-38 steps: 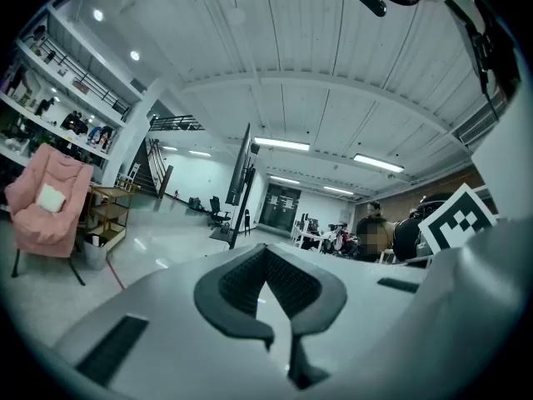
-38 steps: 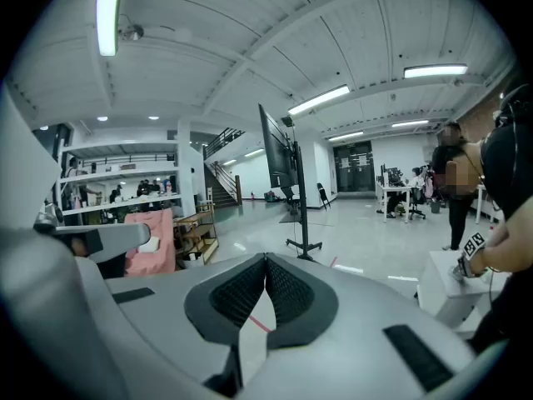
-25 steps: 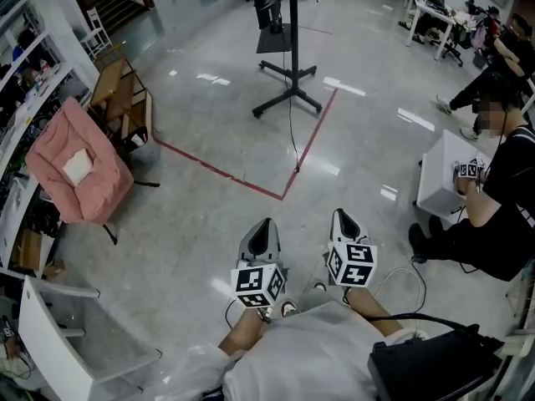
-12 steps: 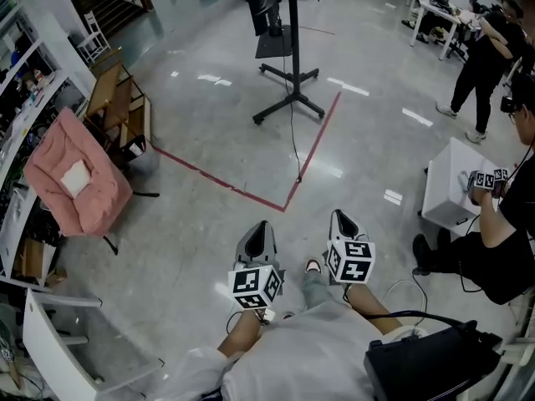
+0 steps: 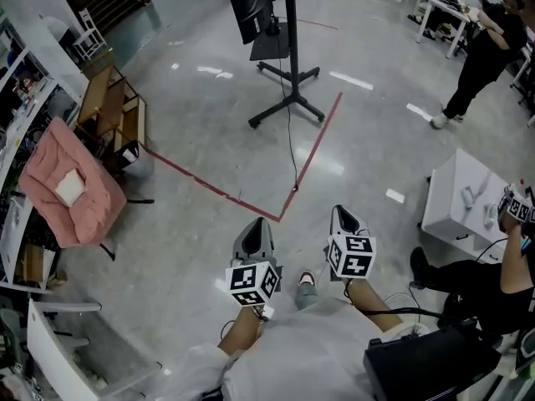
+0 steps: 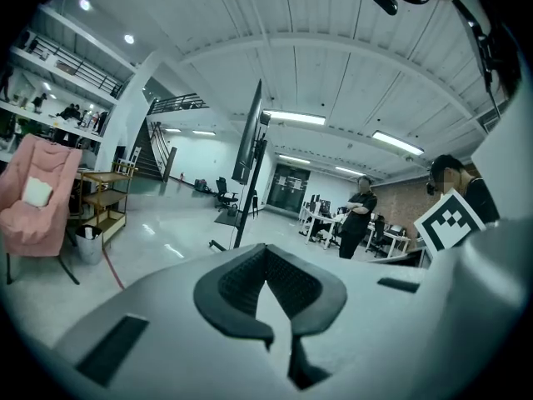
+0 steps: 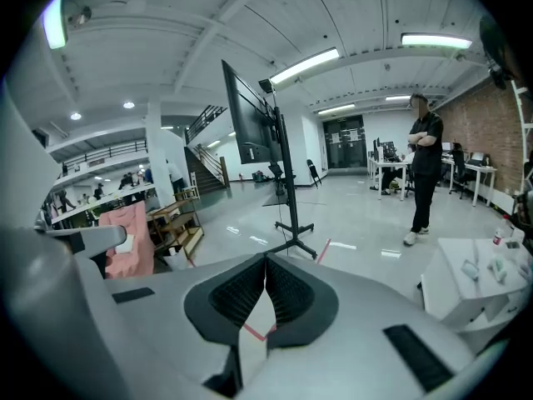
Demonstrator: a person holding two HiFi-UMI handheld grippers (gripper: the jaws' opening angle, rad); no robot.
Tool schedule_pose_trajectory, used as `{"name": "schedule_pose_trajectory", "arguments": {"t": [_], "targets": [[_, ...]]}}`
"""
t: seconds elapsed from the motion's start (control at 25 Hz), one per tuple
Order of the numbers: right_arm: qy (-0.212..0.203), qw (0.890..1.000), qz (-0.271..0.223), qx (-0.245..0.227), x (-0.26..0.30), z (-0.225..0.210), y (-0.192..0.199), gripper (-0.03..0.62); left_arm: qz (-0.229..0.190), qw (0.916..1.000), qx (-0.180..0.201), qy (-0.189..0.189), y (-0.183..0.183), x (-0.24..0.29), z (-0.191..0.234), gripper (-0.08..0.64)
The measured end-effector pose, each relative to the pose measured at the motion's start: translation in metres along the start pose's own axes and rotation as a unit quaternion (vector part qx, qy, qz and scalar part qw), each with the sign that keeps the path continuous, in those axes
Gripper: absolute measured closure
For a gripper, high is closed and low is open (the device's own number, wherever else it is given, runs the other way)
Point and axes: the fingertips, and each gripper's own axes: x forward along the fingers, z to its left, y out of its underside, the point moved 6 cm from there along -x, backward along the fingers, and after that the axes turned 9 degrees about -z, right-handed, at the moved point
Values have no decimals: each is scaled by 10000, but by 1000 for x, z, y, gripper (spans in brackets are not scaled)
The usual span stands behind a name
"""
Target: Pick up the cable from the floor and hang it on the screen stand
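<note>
The screen stand [image 5: 289, 53] rises on its wheeled base at the top middle of the head view, with a dark screen [image 5: 247, 0] on its left. A thin black cable [image 5: 292, 153] runs from the base toward me; its end lies by the corner of the red tape line [image 5: 308, 150]. My left gripper [image 5: 262, 225] and right gripper [image 5: 338, 215] are side by side at waist height, well short of the cable, both shut and holding nothing. The left gripper [image 6: 266, 250] and the right gripper [image 7: 266, 262] both face the stand [image 7: 286, 194].
A pink chair [image 5: 71, 182] and a wooden cart [image 5: 111, 105] stand at the left. A white box [image 5: 465, 197] and a seated person [image 5: 493, 282] are at the right, another person [image 5: 478, 48] stands far right. A black case [image 5: 426, 364] is near my right side.
The view has crept forward toward the stand. The standing person has walked away to the upper right. Both grippers keep their place and stay shut.
</note>
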Motion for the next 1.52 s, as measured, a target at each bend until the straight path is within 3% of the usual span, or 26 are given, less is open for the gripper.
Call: {"name": "schedule_pose_trajectory", "arguments": {"t": [0.24,0.76,1.08,1.52], "targets": [[-1,9999,79,111,43,-37,-15,574,26,9999,88,-43,-2,53,-11,558],[-63,9995,288,100,112,-74,-33,574,128,9996,19,-256,2,127,-2,558],[151,9995,247,140,167,-99,-53,574,179,9998,81,-64,1,198,9,558],[113,9996,232,70,269,-101,-100,574,92,9999,98,89,-26,313,38,558]]}}
